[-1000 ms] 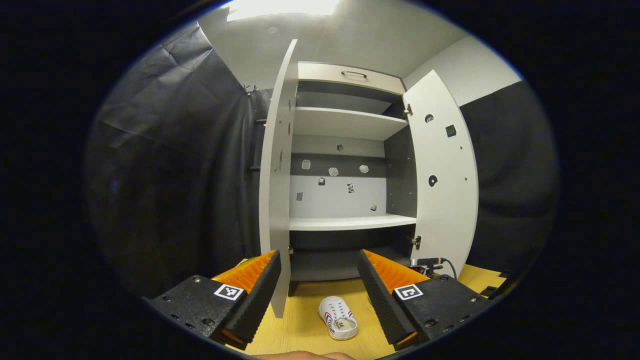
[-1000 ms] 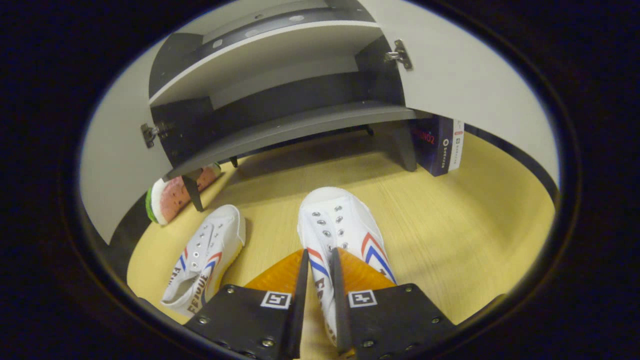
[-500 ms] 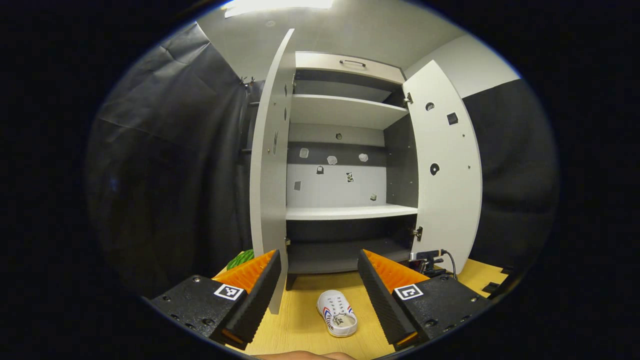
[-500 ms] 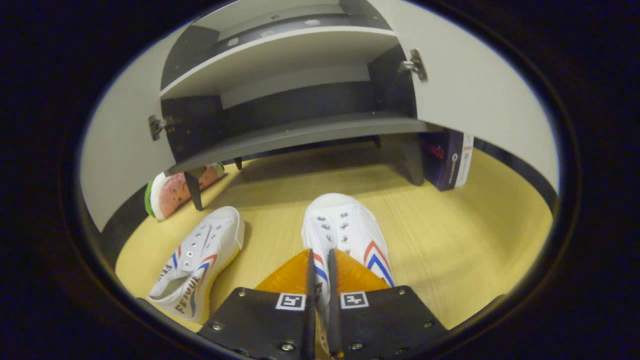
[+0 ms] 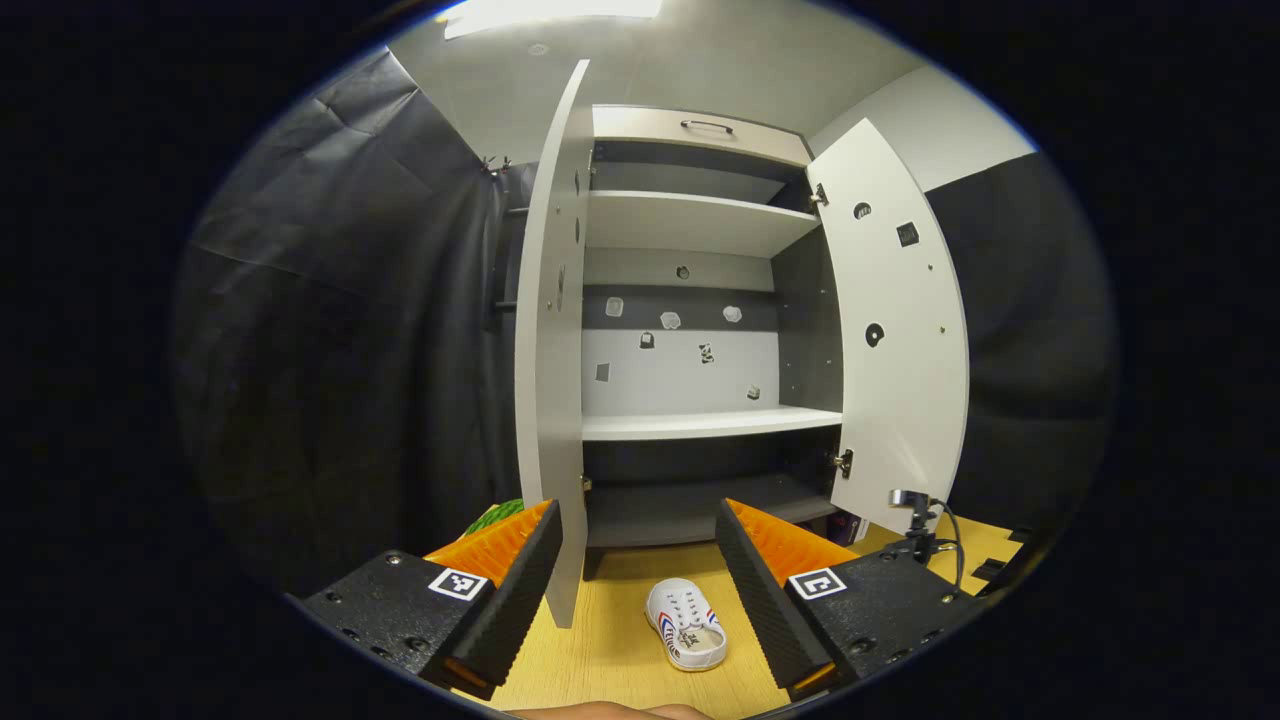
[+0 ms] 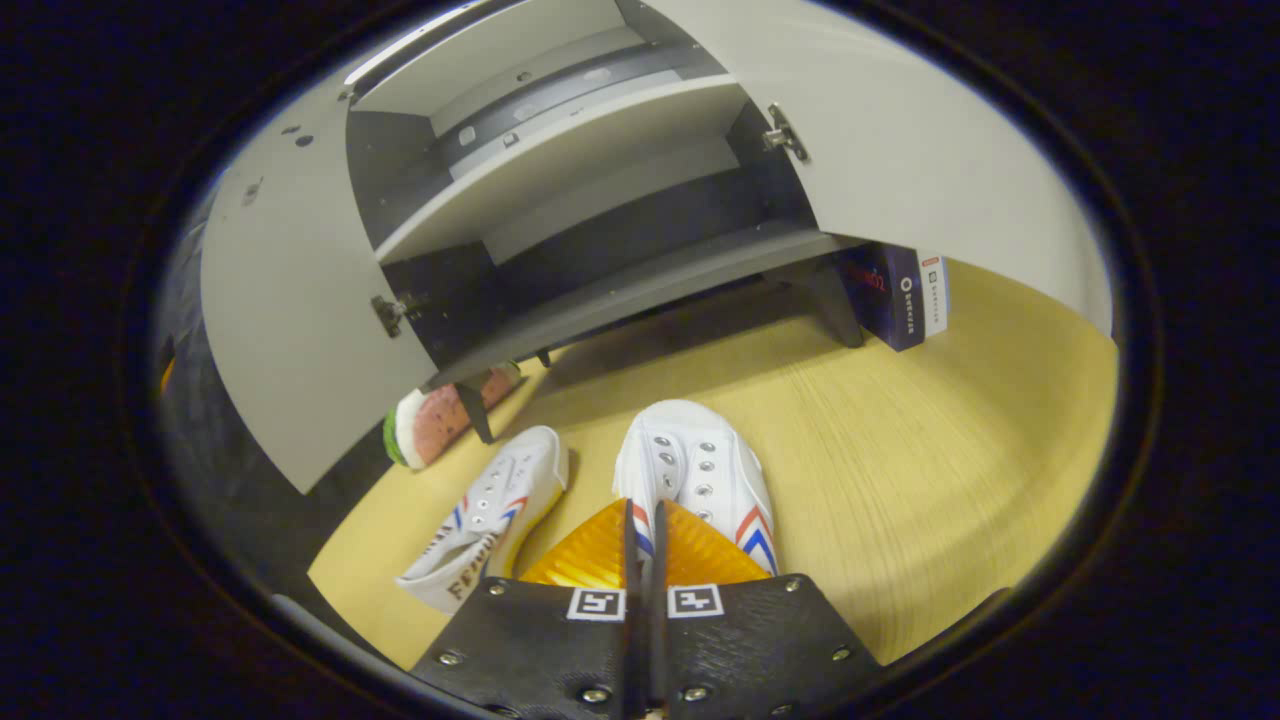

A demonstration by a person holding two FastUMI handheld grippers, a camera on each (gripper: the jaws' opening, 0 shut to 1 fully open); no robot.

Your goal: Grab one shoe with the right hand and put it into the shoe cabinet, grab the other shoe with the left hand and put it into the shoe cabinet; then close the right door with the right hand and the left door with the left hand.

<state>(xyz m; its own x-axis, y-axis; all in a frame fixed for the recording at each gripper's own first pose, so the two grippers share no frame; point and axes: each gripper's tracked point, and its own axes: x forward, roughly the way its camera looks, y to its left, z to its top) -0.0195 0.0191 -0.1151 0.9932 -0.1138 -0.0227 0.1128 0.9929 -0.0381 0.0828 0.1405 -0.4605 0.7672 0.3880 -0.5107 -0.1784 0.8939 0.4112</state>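
- Step: first shoe pickup; right gripper (image 6: 640, 545) pinched nearly closed on white canvas sneaker with red-blue stripes (image 6: 700, 470), over yellow wooden floor (image 6: 930, 450).
- Left gripper (image 5: 640, 560) wide apart, empty.
- Second matching sneaker (image 6: 490, 515) lies beside.
- Next: probably carry it onto grey-white shoe cabinet (image 6: 600, 180) bottom shelf.

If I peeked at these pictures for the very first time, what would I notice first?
Probably the tall cabinet with both doors wide open and bare shelves. Next, in the right gripper view, the right tool pinches a white shoe with red and blue stripes, while its twin lies on the yellow floor to its left. A watermelon-slice toy peeks out by the cabinet's foot.
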